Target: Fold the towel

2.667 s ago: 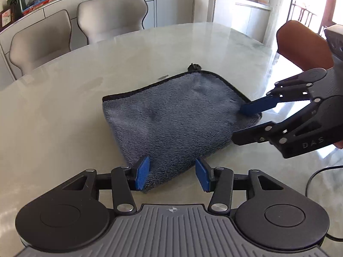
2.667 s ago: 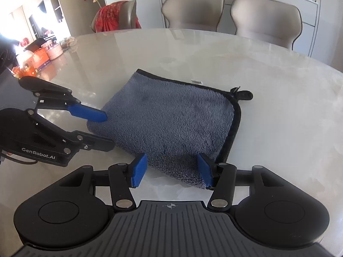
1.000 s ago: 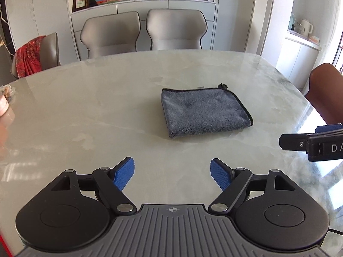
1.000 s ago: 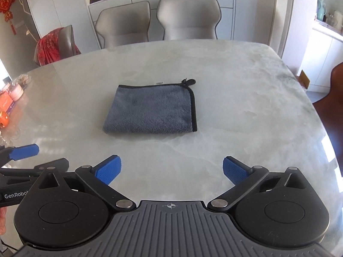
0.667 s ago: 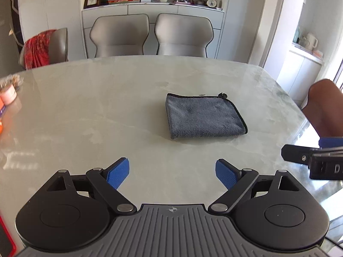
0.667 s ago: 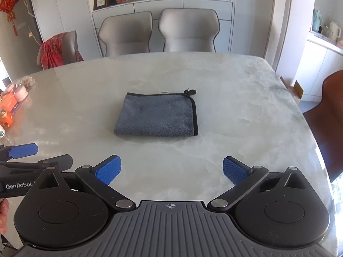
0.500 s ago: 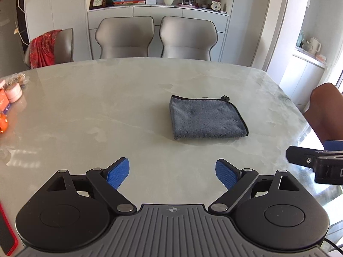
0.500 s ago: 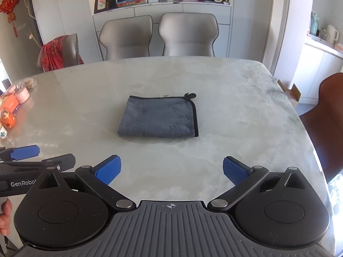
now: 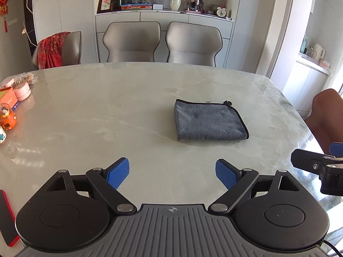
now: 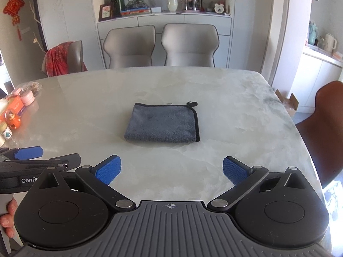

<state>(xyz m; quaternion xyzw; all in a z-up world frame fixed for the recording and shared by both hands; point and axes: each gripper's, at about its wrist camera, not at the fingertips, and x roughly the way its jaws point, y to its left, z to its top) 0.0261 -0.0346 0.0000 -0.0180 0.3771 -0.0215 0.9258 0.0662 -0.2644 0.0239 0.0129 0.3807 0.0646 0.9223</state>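
The marble table (image 10: 214, 85) is filling both views; the folded grey towel (image 10: 163, 124) is lying mid-frame, long axis left-to-right. Right gripper (image 10: 170, 171) (spread wide, empty) is facing it squarely; left gripper (image 9: 172, 173), likewise released, is seeing it right of centre.

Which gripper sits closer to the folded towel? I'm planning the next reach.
Right, slightly. The right gripper faces the towel almost straight on; the left gripper sits back with the towel off to its right.
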